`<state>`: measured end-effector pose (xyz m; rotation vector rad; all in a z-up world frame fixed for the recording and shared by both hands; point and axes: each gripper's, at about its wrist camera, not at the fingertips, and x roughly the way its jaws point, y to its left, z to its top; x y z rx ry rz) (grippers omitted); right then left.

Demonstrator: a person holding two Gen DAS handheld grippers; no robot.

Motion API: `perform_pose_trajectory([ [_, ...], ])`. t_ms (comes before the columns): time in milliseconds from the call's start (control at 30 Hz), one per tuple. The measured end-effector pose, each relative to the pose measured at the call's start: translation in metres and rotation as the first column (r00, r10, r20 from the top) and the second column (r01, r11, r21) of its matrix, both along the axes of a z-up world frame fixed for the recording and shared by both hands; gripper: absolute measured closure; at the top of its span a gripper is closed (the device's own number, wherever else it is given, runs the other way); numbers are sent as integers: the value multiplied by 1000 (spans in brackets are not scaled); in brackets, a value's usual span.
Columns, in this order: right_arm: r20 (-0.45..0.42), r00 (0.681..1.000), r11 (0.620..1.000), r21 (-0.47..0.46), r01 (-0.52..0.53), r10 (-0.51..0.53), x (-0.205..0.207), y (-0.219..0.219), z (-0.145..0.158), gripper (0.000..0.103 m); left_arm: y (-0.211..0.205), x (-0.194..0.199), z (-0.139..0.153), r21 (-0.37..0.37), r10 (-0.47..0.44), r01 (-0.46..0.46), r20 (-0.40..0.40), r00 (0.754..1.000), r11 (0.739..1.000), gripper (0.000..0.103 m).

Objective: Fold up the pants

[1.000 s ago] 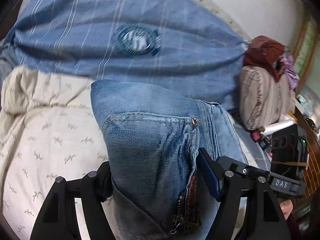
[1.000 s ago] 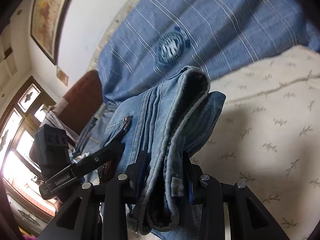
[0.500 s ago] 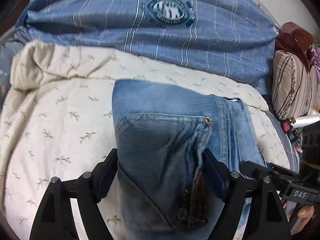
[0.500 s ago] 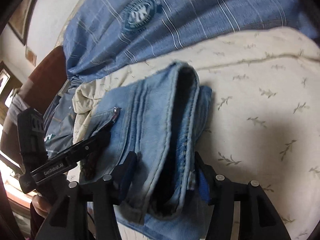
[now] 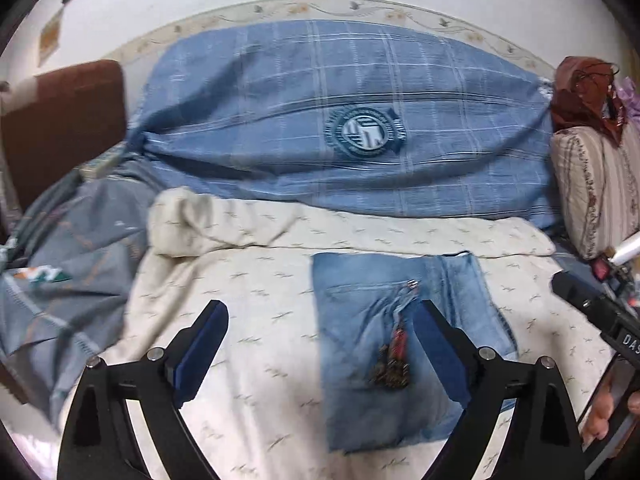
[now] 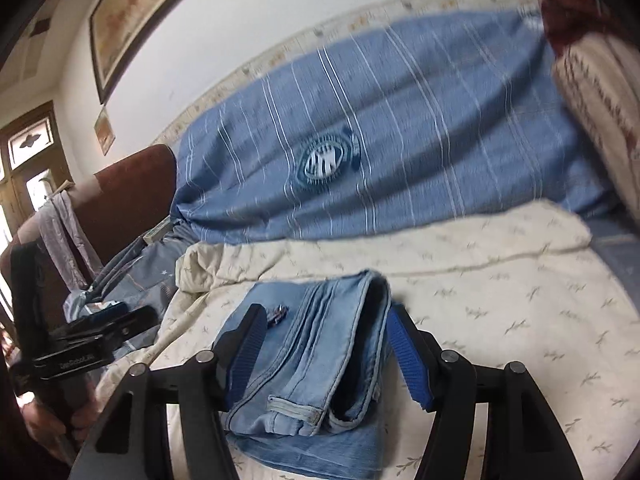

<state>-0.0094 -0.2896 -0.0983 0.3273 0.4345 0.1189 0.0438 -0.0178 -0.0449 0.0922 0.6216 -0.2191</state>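
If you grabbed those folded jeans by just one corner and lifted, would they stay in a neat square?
Probably not. The folded jeans are soft denim stacked in loose layers, with one fold gaping open, so they would likely flop and unfold. They look thick, so probably heavy for cloth. On the cream blanket a push would likely bunch them, not slide them.

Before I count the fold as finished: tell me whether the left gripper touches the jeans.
Apart: in the left wrist view the left gripper, jaws just opened, stands above the jeans.

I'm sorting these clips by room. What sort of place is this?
Most likely a bedroom at home: the folded jeans lie on a cream quilt spread over a bed, a large blue striped pillow lies behind, and a framed picture hangs on the wall.
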Motion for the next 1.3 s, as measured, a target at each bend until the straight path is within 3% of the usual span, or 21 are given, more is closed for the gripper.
perform_pose_trajectory([
  [167,46,998,996,-81,36,-32,-21,15,11,38,6,-23,14,100,59,-65,57,997,993,5],
  [633,126,992,998,-55,32,-25,-75,45,11,35,7,-74,40,163,55,-82,168,984,983,2],
  [1300,71,997,989,-145,2,9,-61,55,-5,35,12,-61,30,102,99,-118,175,980,988,2],
])
